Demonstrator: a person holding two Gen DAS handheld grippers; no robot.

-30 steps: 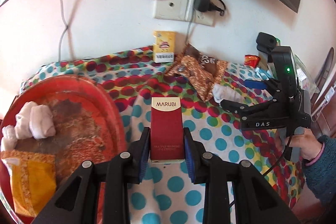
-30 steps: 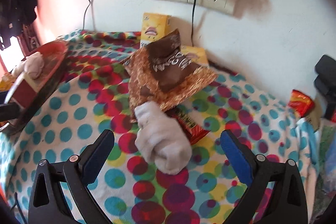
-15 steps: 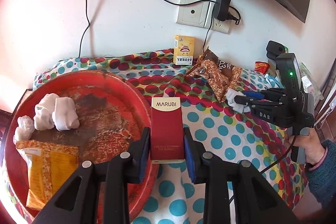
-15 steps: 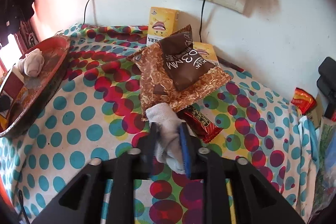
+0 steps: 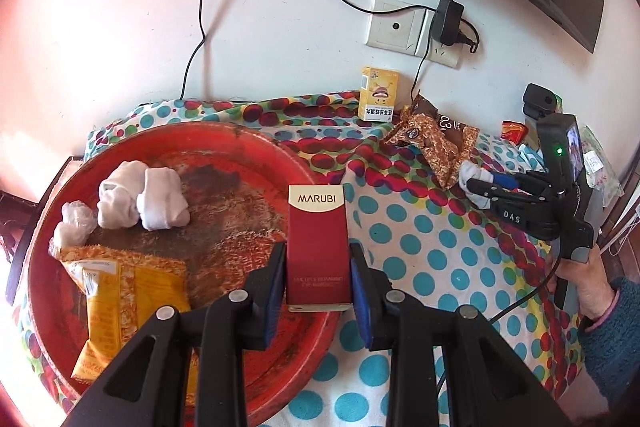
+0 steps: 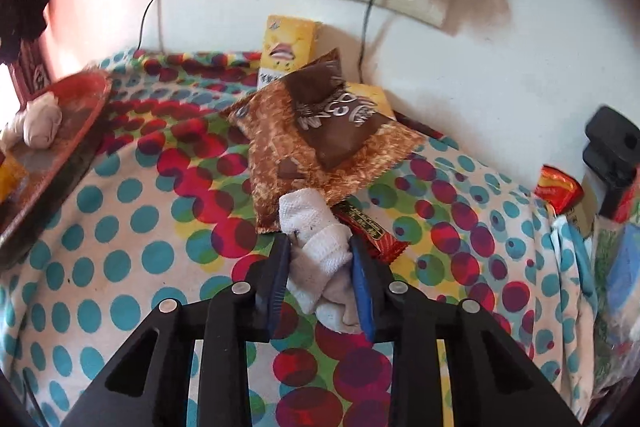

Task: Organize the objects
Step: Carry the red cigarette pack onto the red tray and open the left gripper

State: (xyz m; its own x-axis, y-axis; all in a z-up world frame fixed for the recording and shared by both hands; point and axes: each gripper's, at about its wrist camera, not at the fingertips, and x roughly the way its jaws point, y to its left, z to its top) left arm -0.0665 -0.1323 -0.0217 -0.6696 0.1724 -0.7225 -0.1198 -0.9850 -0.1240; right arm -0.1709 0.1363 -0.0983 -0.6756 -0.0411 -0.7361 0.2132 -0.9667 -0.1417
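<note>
Our left gripper (image 5: pixel 318 277) has its jaws clamped on the sides of a red MARUBI box (image 5: pixel 317 247), which stands upright btwn the blue pads. The box hangs over the right rim of a red tray (image 5: pixel 256 143) – the tray spreads out to the left of the jaws and under them. In the tray, up and left of the jaws: white sock rolls (image 5: pixel 142 197) w/ a clear plastic wad just left of them, and a yellow snack bag (image 5: pixel 120 291) nearer us on the left.

Our right gripper (image 6: pixel 320 269) has just shut – jaws now pinch a white sock roll (image 6: pixel 318 251), pads pressing both its sides. The sock lies on the dotted cloth (image 6: pixel 120 227) over the bench, its far end touching a brown snack bag (image 6: pixel 320 147) just ahead of the jaws. A red wrapper (image 6: pixel 372 231) pokes out from under that bag, just right of the jaws. A yellow box (image 6: pixel 288 47) stands behind the bag, against the wall. Far left of these jaws the tray's rim shows, w/ one sock in it.

In the left view, the right gripper sits well off to the right of the held box, a hand (image 5: pixel 588 285) in a teal sleeve on its grip.
</note>
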